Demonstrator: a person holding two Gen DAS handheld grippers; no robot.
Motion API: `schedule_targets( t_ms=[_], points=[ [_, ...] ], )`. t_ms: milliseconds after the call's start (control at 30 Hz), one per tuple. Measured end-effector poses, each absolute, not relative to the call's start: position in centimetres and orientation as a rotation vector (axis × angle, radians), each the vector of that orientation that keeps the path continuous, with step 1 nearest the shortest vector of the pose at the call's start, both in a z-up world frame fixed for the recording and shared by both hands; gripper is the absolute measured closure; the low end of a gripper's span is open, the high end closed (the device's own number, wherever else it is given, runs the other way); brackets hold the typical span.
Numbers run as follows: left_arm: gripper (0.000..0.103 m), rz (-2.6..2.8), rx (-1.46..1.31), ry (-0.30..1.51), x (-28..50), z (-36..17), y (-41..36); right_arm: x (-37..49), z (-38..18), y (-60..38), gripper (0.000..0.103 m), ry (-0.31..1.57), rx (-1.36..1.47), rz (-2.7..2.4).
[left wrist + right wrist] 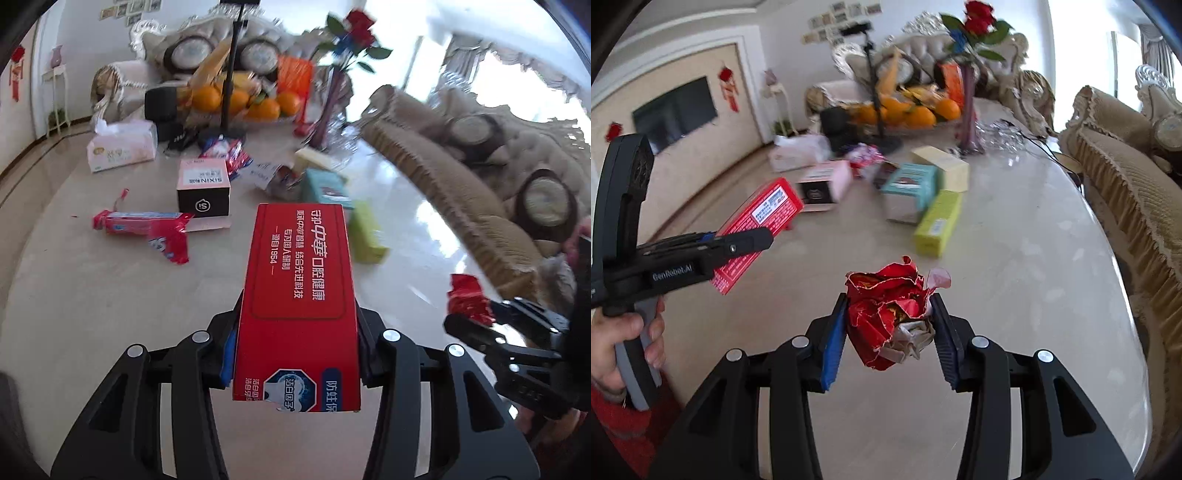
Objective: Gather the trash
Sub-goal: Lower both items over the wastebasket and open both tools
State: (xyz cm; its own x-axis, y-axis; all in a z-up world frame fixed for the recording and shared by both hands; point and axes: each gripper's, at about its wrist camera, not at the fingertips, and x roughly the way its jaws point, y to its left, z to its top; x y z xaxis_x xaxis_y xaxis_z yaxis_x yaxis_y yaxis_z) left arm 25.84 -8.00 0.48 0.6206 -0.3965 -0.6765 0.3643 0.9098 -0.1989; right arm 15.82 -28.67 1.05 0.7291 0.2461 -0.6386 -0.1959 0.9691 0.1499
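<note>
red box (299,295): toothpaste-type carton, clamped lengthwise in our left gripper (297,354); pads press both long sides, carton clear of the table (110,314), far end pointing toward the middle clutter.
red wad (890,314): crumpled red foil/paper w/ some white, pinched in our right gripper (890,332); also off the table, over the near end.
left trash still out: snack wrapper (144,229) near the left edge; green box (938,223), teal box (910,188), yellow box (942,164), pink/black box (203,192) around the table middle; more wrappers behind them.
not trash, we judge: tissue pack (122,146), oranges (236,99), vase w/ rose (332,96) at the far end.
risk 1: carton is held near its back end only, long overhang fwd; a fast swing could lever it out of the pads.
risk 2: wad is loose & springy; grip bites outer folds only, so scraps may shed or the whole wad slip.
risk 3: both grippers sit close side by side; crossing paths could knock 1 load off.
risk 4: no bin in view, so we cannot tell where the drop goes.
pose: both grippers angle down fwd over the near end. Person's hand (617,343) wraps the left grip handle, red sleeve below.
</note>
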Motion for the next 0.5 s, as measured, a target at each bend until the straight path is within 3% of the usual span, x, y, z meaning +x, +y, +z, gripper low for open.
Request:
schedule_targets(
  t_ms=[233,500],
  points=[
    [0.056,-0.523,0.008,0.757,14.9,1.0,-4.1,6.4,0.4,-25.2,0.061,0.705,0.075,0.338],
    [0.056,-0.557,0.071,0.854,2.8,-3.4,-1.1,-1.1,-2.3,-22.4,0.061,0.804,0.112,0.404]
  ],
)
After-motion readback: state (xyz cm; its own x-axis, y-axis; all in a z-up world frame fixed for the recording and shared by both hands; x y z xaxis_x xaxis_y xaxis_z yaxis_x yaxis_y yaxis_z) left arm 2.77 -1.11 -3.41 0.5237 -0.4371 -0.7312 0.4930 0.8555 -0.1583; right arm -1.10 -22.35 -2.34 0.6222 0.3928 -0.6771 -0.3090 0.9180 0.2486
